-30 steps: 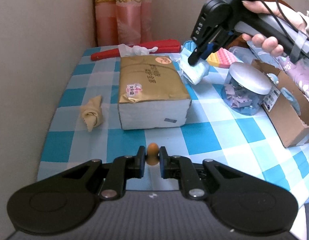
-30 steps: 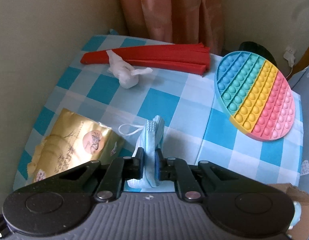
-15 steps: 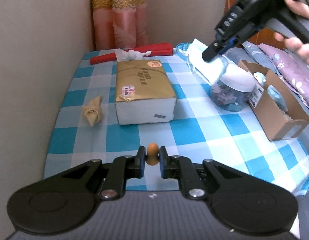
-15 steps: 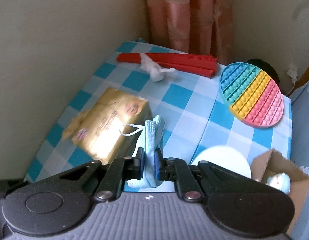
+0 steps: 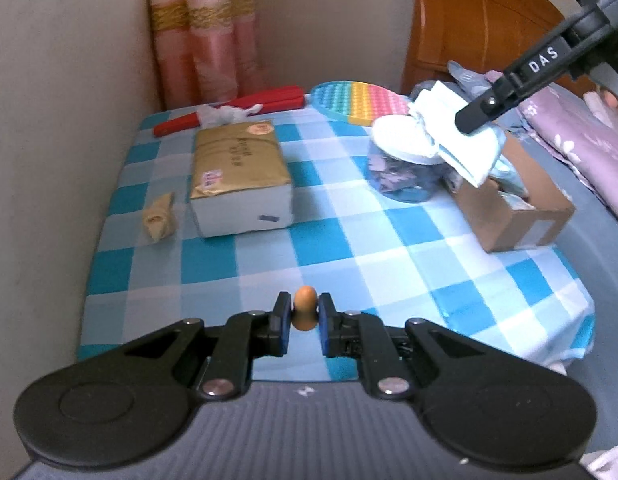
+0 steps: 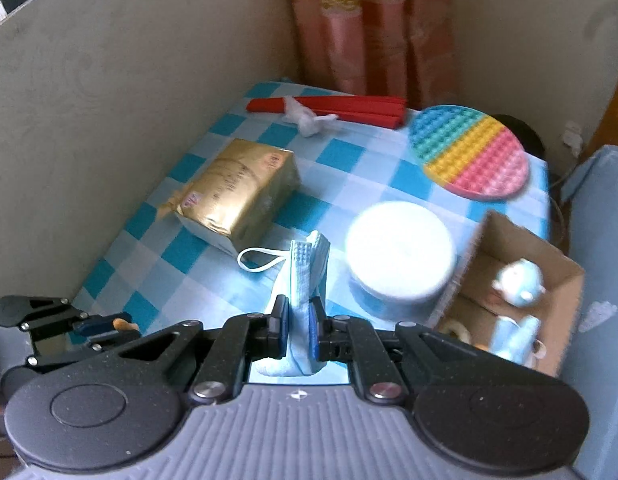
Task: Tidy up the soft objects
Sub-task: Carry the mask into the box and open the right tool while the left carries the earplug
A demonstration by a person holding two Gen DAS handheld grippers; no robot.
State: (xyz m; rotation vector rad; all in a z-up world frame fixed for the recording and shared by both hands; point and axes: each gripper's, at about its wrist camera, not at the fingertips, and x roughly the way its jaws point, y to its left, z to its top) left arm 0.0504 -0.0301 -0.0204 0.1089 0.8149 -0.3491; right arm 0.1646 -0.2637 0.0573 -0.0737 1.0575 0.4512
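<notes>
Carrying toward the cardboard box (image 6: 521,280), my landmark at the table's edge, I keep my right gripper (image 6: 297,330) clamped on the folded blue face mask (image 6: 303,280) above the jar beside it, while my left gripper (image 5: 303,322) pinches a small orange peg (image 5: 304,308) well short of it.

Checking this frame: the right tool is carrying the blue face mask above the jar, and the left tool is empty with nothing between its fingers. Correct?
Not quite. The left tool is not empty: it is shut on a small orange piece, as the left wrist view shows. The rest holds: the right tool carries the blue face mask above the jar.
</notes>
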